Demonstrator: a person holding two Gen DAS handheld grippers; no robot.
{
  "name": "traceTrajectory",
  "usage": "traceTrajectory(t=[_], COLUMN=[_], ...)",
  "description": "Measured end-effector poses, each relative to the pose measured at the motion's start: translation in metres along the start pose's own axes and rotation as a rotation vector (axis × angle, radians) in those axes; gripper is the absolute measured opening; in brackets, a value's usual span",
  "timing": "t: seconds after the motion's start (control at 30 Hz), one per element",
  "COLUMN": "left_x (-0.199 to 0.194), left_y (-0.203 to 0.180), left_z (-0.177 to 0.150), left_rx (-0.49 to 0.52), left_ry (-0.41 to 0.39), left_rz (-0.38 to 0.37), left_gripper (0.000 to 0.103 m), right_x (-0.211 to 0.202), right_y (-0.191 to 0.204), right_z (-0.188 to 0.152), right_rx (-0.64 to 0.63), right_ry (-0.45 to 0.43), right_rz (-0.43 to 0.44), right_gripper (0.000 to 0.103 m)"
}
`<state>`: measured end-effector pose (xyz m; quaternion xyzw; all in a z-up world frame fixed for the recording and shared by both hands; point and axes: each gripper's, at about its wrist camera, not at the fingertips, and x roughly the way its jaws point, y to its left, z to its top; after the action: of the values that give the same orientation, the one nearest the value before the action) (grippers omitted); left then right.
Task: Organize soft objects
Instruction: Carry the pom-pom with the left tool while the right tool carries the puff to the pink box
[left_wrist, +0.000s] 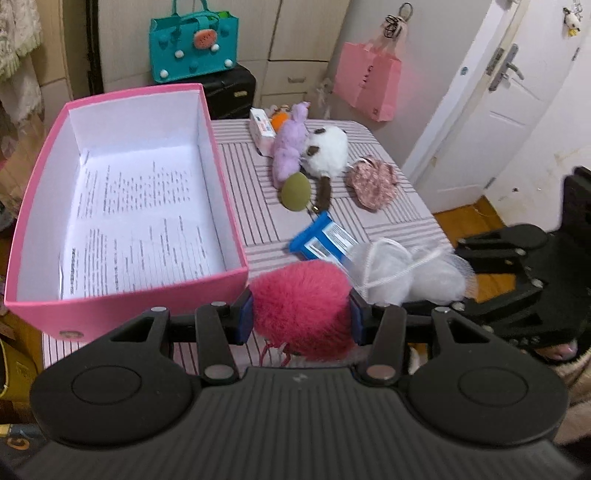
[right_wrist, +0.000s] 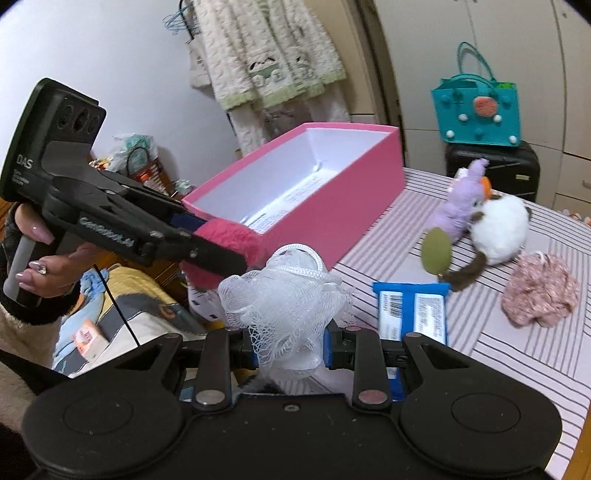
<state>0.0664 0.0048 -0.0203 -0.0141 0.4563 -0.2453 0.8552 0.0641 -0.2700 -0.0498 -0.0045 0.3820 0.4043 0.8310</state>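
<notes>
My left gripper (left_wrist: 301, 314) is shut on a fluffy magenta pom-pom (left_wrist: 301, 306), held just off the near right corner of the open pink box (left_wrist: 125, 306). It also shows in the right wrist view (right_wrist: 221, 254), with the pom-pom (right_wrist: 229, 232) at the box's near corner. My right gripper (right_wrist: 290, 345) is shut on a white mesh bath puff (right_wrist: 280, 295), held above the table's near edge. The puff (left_wrist: 406, 273) shows right of the pom-pom in the left wrist view. The box (right_wrist: 332, 206) holds only a printed sheet (left_wrist: 140, 225).
On the striped table (left_wrist: 388, 214) lie a purple plush (left_wrist: 290, 147), a white-and-brown plush (left_wrist: 327, 151), an olive pad (left_wrist: 295, 192), a pink floral scrunchie (left_wrist: 373, 181), a blue packet (left_wrist: 325, 236) and a small white pack (left_wrist: 262, 127). A black suitcase (left_wrist: 229, 92) with a teal bag (left_wrist: 190, 48) stands behind.
</notes>
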Motion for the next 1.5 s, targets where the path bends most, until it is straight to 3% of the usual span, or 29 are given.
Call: traceTrajectory(t=[0.37,0.5,0.63,0.8,1.07,1.27,1.5], left_x=[-0.046,-0.056,-0.054,-0.037,0.013,0.050,0.100], left_y=[0.019,0.037,0.058,0.092,0.129,0.165,0.184], left_z=[-0.005,0.006,0.027,0.064,0.111,0.140,0.159], left_rx=[0.050,0.061,0.053,-0.012,-0.095,-0.191,-0.207], left_ry=[0.006,-0.043,-0.094,-0.134,-0.130,-0.101,-0.045], left_rz=[0.060,0.096,0.119,0.098,0.135,0.157,0.209], left_gripper=[0.048,0.048,0.048,0.048,0.048,0.048,0.048], right_x=[0.014,0.022,0.033,0.064,0.124,0.182,0.232], right_y=[0.027,0.034,0.040,0.036,0.015,-0.008,-0.020], right_z=[0.036,0.057,0.080,0.109,0.164,0.185,0.199], right_rx=[-0.054,-0.098,-0.177,-0.260,-0.356,-0.414,-0.506], right_ry=[0.078,0.047,-0.035,-0.083,-0.041,0.070,0.202], right_rz=[0.050,0.041,-0.026,-0.089,-0.163,-0.227,-0.301], right_gripper=[0.034,0.034,0.034,0.035,0.035,0.035,0.035])
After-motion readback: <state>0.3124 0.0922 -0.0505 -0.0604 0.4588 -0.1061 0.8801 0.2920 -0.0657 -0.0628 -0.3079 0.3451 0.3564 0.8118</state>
